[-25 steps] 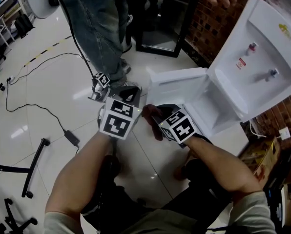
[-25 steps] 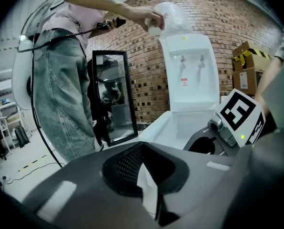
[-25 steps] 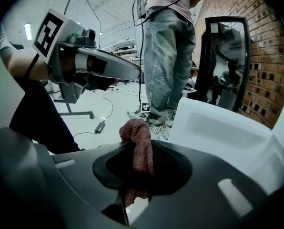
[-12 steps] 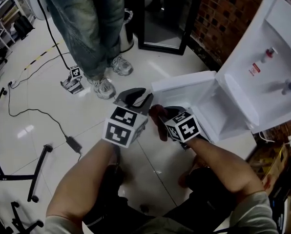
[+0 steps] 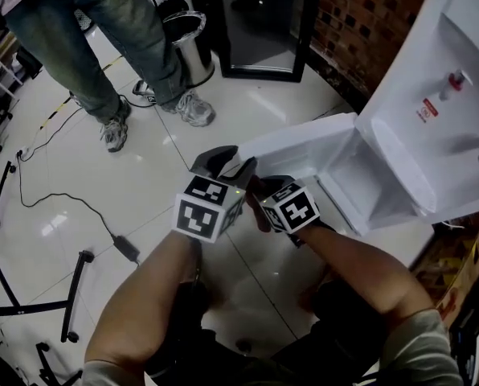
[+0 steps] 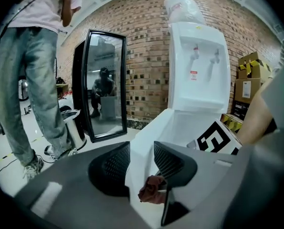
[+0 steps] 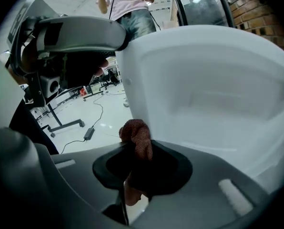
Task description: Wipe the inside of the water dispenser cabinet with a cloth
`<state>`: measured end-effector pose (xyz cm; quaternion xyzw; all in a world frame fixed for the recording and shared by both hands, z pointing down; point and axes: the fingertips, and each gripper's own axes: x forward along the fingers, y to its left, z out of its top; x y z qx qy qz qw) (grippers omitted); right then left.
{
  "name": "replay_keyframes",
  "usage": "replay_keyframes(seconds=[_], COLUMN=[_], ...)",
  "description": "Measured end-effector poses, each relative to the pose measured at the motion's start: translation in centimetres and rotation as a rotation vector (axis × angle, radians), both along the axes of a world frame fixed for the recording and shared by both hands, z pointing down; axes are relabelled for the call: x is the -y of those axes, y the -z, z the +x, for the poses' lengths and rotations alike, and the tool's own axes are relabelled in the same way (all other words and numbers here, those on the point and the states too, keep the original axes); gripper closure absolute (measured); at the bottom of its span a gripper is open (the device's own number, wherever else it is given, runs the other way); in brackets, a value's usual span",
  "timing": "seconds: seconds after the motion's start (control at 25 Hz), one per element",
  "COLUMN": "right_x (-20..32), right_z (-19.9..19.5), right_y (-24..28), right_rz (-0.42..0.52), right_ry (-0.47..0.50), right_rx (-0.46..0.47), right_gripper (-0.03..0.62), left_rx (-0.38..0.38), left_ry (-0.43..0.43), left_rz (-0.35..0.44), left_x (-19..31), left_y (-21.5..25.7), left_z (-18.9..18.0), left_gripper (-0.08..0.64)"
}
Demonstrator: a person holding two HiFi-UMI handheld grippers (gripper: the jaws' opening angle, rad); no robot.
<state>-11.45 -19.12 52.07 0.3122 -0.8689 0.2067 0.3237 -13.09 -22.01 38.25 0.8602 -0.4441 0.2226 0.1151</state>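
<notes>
The white water dispenser (image 5: pixel 440 95) stands at the right, its lower cabinet (image 5: pixel 360 185) open and its white door (image 5: pixel 304 147) swung out toward me. My left gripper (image 5: pixel 227 162) hovers at the door's free edge. Its jaws have just been opening and stand open (image 6: pixel 142 151), with the door edge (image 6: pixel 147 142) seen in the gap and no pad pressing on it. Just right of it, my right gripper (image 5: pixel 259 195) is shut on a bunched reddish-brown cloth (image 7: pixel 137 136), close to the door's white face (image 7: pixel 213 89). The cloth (image 6: pixel 151 191) also shows low in the left gripper view.
A person in jeans (image 5: pixel 135 30) stands on the glossy floor beyond the grippers, beside a metal bin (image 5: pixel 187 47) and a black-framed glass panel (image 5: pixel 264 22). A cable with a power brick (image 5: pixel 127 249) and black stand legs (image 5: pixel 71 296) lie at the left. Cardboard boxes (image 5: pixel 456 264) sit right.
The left gripper's jaws have spread apart from shut. Both grippers have come down and closer to the cabinet door's edge. The standing person has shifted to the left.
</notes>
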Motion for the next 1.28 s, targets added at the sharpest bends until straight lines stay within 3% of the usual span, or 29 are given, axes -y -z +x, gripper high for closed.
replay_keyframes(seconds=[0.56,1.04,1.28], right_x=[3.2,7.5,8.7], right_z=[2.2,7.9,12.7], right_y=[-2.6,-5.1,-4.9], right_rz=[-0.01,-0.004,0.005], right_ry=[-0.149,-0.42,-0.575], right_rx=[0.023,0.114,0.118], right_gripper=[0.494,0.495,0.495], left_rx=[-0.038,-0.07,-0.061], left_ry=[0.064,0.105,0.113], left_rz=[0.0,-0.005,-0.006], left_x=[0.5,0.9,1.1], left_y=[-0.6,-0.3,-0.5], left_z=[-0.6,-0.8,-0.8], left_gripper=[0.417,0.417,0.419])
